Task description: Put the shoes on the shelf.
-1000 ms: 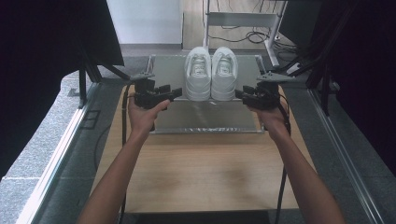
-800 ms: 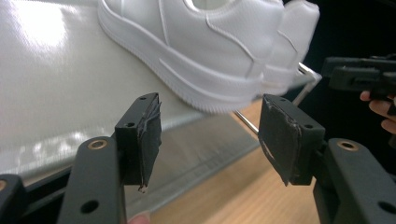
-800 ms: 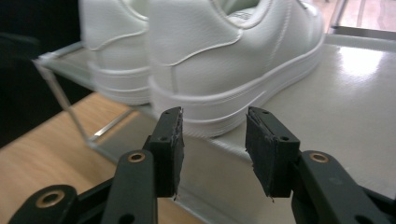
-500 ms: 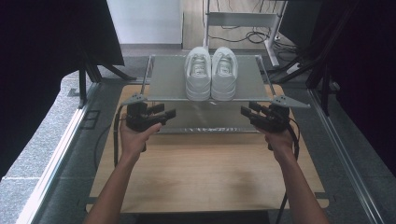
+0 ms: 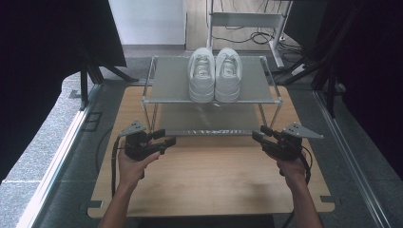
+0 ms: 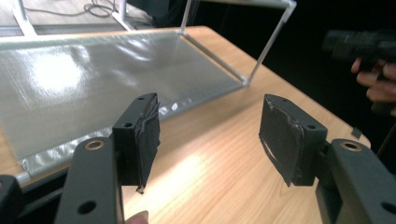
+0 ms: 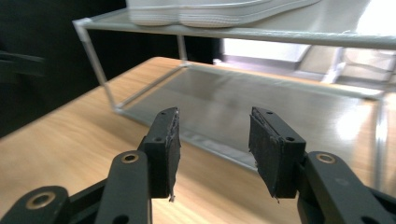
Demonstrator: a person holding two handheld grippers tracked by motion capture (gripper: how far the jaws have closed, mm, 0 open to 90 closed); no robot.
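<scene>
A pair of white sneakers [image 5: 215, 73] stands side by side on the top shelf of a two-tier metal rack [image 5: 209, 101]; their soles show in the right gripper view [image 7: 205, 14]. My left gripper [image 5: 164, 137] hovers over the wooden table in front of the rack's left corner, open and empty [image 6: 210, 135]. My right gripper [image 5: 260, 133] hovers in front of the right corner. Its jaws have just been opening and have nothing between them [image 7: 212, 144]. Both point toward the bare lower shelf [image 5: 209, 124].
The wooden table [image 5: 209, 185] has free room between the rack and the person. Dark curtains hang at both sides. Metal rails [image 5: 57, 156] run along the table's edges. A white frame with cables [image 5: 247, 19] stands on the floor behind the rack.
Both hands have moved back toward the person and down, from beside the top shelf to low over the table in front of the rack. The sneakers have stayed put.
</scene>
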